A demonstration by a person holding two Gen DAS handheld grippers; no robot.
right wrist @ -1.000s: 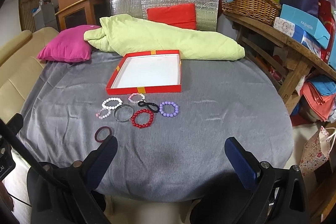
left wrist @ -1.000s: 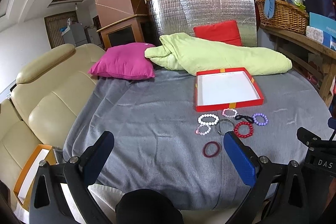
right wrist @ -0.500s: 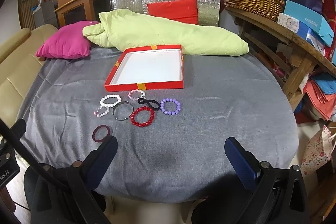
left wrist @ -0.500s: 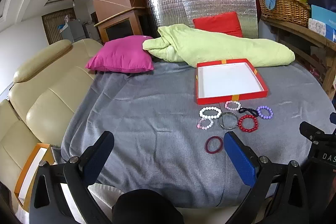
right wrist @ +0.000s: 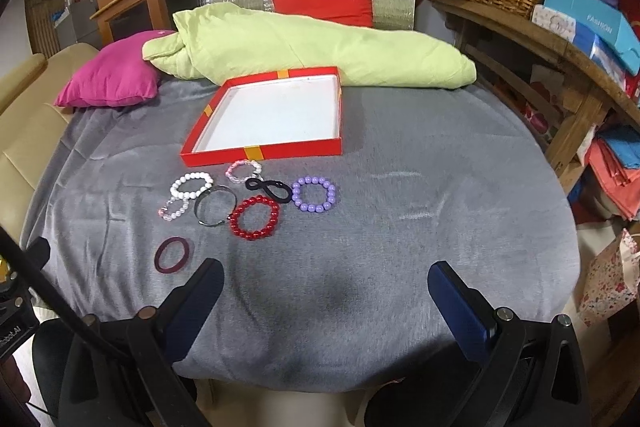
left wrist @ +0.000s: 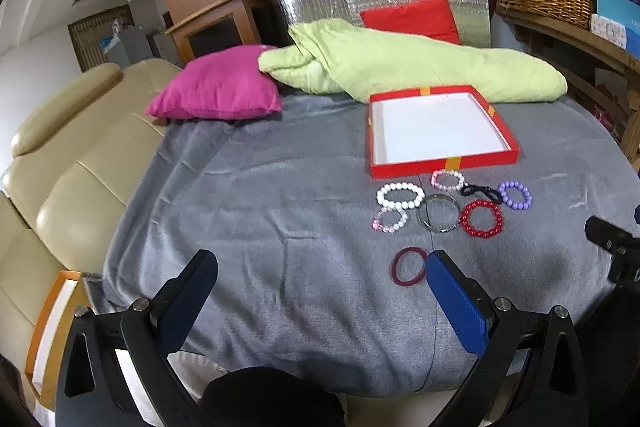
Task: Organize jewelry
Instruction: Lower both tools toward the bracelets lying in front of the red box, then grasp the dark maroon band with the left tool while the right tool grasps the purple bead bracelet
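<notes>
Fingers (left wrist: 200,283) of both grippers stood apart, empty. Bracelets (right wrist: 254,212) lay just before the red tray (right wrist: 264,151) on the tabletop (right wrist: 400,227).

Right gripper (right wrist: 324,285) jaws wide apart, empty, above grey tablecloth (right wrist: 420,195). Red tray (right wrist: 280,151) bare inside; bracelets clustered just before it: purple bead bracelet (right wrist: 314,194), red bead bracelet (right wrist: 255,217), maroon bangle (right wrist: 172,255).

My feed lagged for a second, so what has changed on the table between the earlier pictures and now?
Both open grippers eased forward toward the jewelry: the left gripper now has one of its fingers just beside the dark red bangle. Nothing was gripped or released. The bracelets, including the red bead bracelet, and the empty red box lie where they were; the right gripper holds nothing.
</notes>
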